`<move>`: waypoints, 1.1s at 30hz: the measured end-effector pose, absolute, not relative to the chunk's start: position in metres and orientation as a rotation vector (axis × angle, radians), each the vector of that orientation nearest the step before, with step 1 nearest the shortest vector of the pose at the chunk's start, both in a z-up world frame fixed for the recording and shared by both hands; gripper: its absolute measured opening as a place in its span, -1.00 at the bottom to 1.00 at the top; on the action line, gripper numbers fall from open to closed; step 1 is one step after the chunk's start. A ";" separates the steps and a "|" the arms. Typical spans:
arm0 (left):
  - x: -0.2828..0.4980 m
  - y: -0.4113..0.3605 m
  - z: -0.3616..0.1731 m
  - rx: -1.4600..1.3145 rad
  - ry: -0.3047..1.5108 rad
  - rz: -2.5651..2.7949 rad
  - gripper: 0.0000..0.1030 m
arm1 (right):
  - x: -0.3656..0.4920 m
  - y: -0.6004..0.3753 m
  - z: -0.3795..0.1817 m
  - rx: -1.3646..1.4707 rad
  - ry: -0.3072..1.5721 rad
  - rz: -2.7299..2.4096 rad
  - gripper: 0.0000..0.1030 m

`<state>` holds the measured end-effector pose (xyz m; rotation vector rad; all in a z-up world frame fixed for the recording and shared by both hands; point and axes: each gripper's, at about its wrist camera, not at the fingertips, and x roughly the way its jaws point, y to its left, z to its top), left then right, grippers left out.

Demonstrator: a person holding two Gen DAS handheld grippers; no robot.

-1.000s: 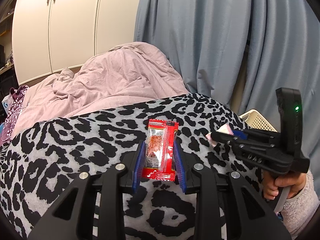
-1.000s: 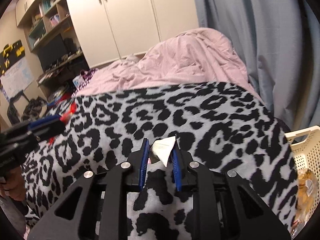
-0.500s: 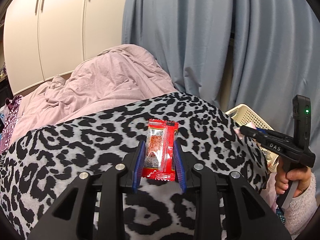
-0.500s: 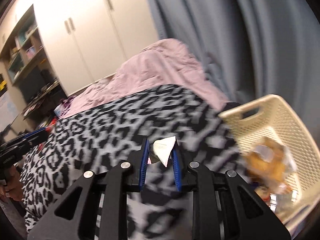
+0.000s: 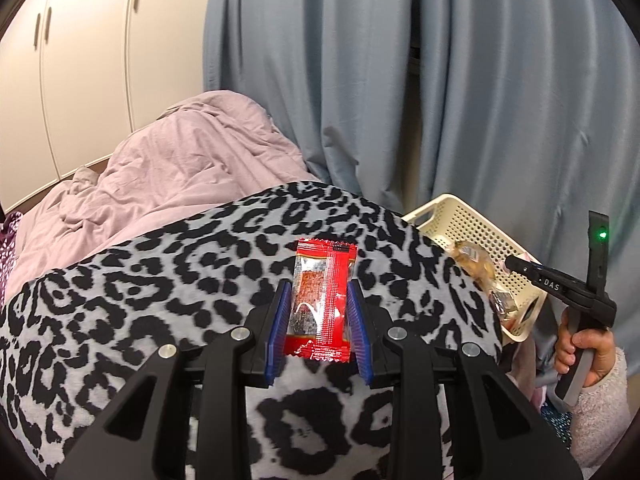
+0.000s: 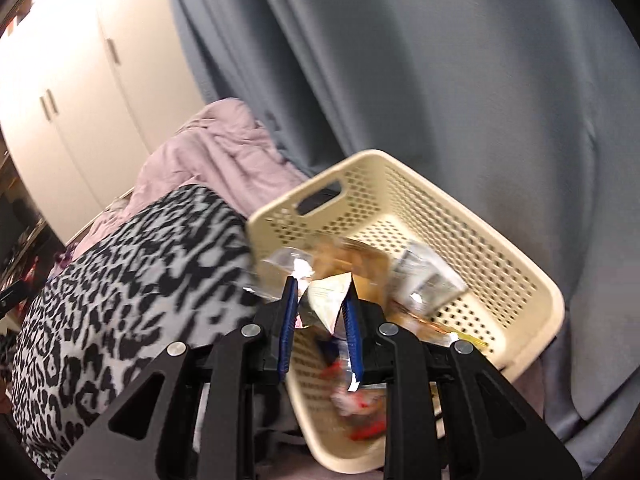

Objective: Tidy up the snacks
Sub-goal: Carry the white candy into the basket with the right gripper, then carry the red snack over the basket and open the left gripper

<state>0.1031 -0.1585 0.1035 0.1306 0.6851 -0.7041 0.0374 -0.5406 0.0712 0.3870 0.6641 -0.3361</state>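
Observation:
My left gripper (image 5: 319, 300) is shut on a red snack packet (image 5: 322, 302) and holds it upright above the leopard-print blanket (image 5: 160, 300). My right gripper (image 6: 320, 300) is shut on a small white snack packet (image 6: 326, 300) and hangs over the near rim of a cream perforated basket (image 6: 460, 240), which holds several wrapped snacks (image 6: 424, 276). In the left wrist view the basket (image 5: 480, 236) sits at the bed's right edge, with the right gripper's body (image 5: 560, 288) over it; its fingertips are hidden there.
A rumpled pink duvet (image 5: 180, 168) lies at the far end of the bed. Blue-grey curtains (image 5: 440, 80) hang behind the basket. White wardrobe doors (image 5: 80, 60) stand at the back left.
My right gripper has swung right from over the blanket to above the basket, still holding the white packet. My left gripper has turned slightly right with the red packet.

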 end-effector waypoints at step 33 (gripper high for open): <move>0.044 -0.315 0.084 0.310 0.730 -0.996 -0.43 | -0.019 -0.547 0.041 0.320 0.625 -0.459 -0.12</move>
